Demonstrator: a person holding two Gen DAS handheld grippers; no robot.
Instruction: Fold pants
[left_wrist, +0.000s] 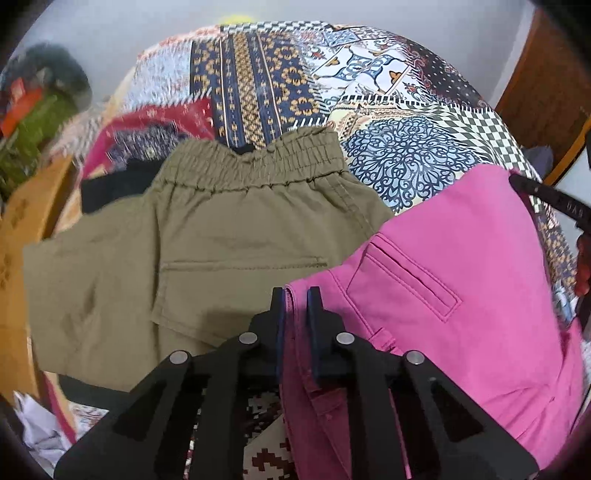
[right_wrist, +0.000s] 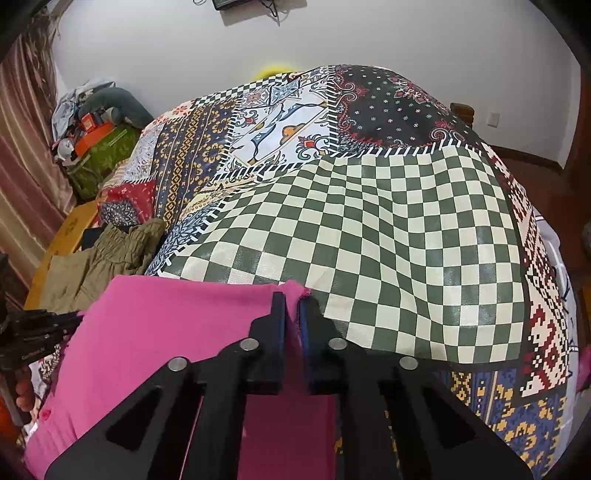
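Pink pants (left_wrist: 461, 280) lie on the patchwork bedspread (right_wrist: 369, 229), just beside one pair of olive pants (left_wrist: 207, 236) whose elastic waistband points toward the far wall. The pink pair's welt pocket faces up, and its long axis cannot be told from these views. Two tools hold it: the left tool (left_wrist: 295, 295) is closed on a pink fabric edge beside the olive pair, and the right tool (right_wrist: 291, 299) is pinched on a pink corner over the green checkered patch.
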